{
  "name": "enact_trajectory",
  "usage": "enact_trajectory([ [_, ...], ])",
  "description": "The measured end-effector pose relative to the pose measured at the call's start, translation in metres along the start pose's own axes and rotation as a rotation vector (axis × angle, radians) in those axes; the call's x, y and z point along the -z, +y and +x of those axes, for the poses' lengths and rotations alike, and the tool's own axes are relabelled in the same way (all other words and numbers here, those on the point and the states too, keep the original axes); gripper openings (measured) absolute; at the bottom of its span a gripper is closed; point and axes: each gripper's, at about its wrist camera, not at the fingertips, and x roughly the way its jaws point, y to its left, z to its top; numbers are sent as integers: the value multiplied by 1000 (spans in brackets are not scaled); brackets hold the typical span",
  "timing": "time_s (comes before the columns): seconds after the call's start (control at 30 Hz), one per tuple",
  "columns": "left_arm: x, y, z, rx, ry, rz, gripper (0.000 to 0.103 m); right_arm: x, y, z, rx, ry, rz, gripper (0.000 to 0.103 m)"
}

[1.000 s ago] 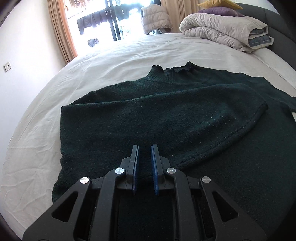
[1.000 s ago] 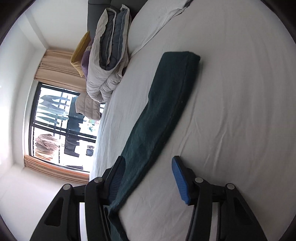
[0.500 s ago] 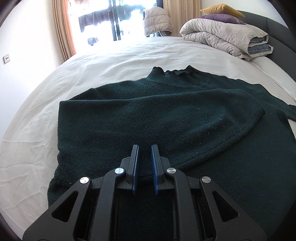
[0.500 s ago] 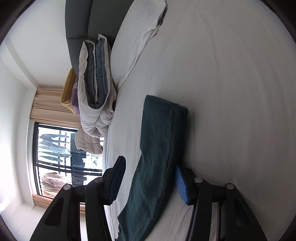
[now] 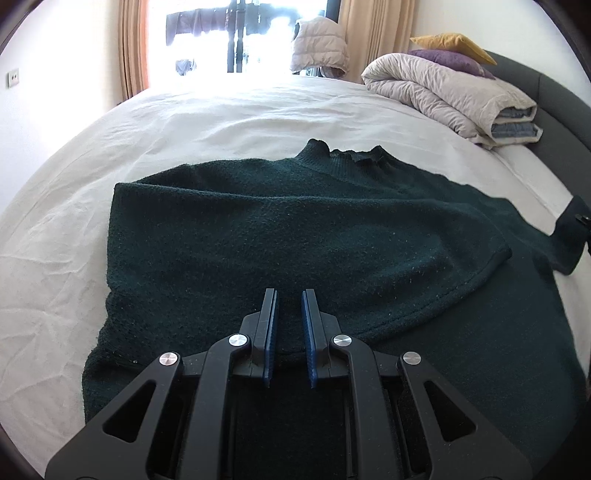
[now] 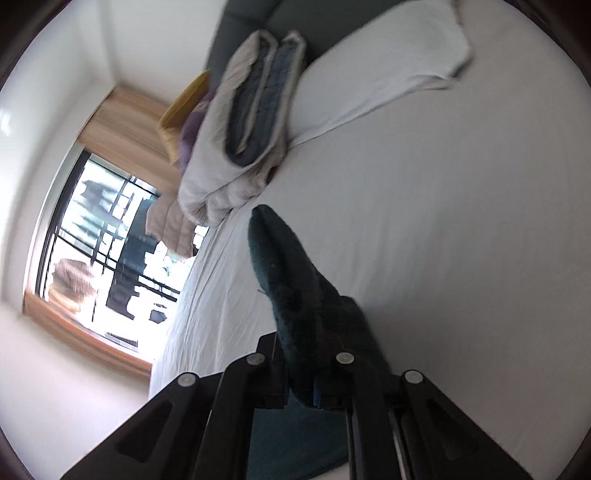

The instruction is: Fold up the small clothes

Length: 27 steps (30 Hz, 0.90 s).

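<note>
A dark green sweater point(image 5: 295, 229) lies flat on the white bed sheet point(image 5: 55, 258), collar point(image 5: 343, 155) away from me, with one sleeve folded across its body. My left gripper point(image 5: 290, 295) hovers over the lower part of the sweater, its blue pads close together and no cloth seen between them. In the right wrist view the other sleeve point(image 6: 288, 266) runs between the fingers of my right gripper point(image 6: 299, 347). Its jaws are closing, pinch the sleeve and hold it above the sheet point(image 6: 461, 221). That raised sleeve end point(image 5: 565, 240) also shows at the right edge of the left wrist view.
A folded duvet point(image 5: 450, 96) with yellow and purple cushions point(image 5: 454, 40) sits by the dark headboard point(image 5: 554, 110). A white cloth point(image 6: 406, 62) lies by the headboard. Beyond the bed are a bright window point(image 5: 236, 33), curtains and a hanging padded vest point(image 5: 319, 48).
My right gripper has gone from wide open around the sleeve to closed on it and has risen with it. The left gripper has shifted slightly over the sweater, pads unchanged.
</note>
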Motion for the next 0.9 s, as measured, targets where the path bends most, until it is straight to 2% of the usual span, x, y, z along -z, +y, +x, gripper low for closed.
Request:
enact_trajectory([
  [0.03,-2,4,-3,23,-3,-38,13,14,34,1,-5,25,-107,10],
  [0.07,-5,8,-8,47,-12,-76,19,30,69,3,-14,49,-220,10],
  [0.1,-9,10,-12,74,-21,-109,32,51,103,4,-28,75,-329,10],
  [0.13,-12,12,-17,114,-31,-143,41,75,135,5,-42,99,-435,10],
  [0.17,-17,14,-23,166,-48,-182,61,102,164,5,-53,116,-539,10],
  [0.2,-22,17,-28,223,-70,-223,72,130,190,6,-62,128,-639,10],
  [0.27,-34,20,-33,330,-82,-296,79,188,230,13,-68,151,-826,10],
  [0.37,-53,23,-22,461,-17,-358,80,263,257,33,-67,222,-1005,10],
  [0.47,-66,23,-7,497,56,-378,80,301,265,46,-82,268,-1056,10],
  [0.57,-71,19,9,542,122,-378,80,317,268,50,-97,282,-1073,10],
  [0.73,-70,21,38,642,221,-481,80,332,269,48,-99,281,-1122,11],
  [0.9,-76,15,62,688,310,-521,80,343,268,46,-90,268,-1182,11],
])
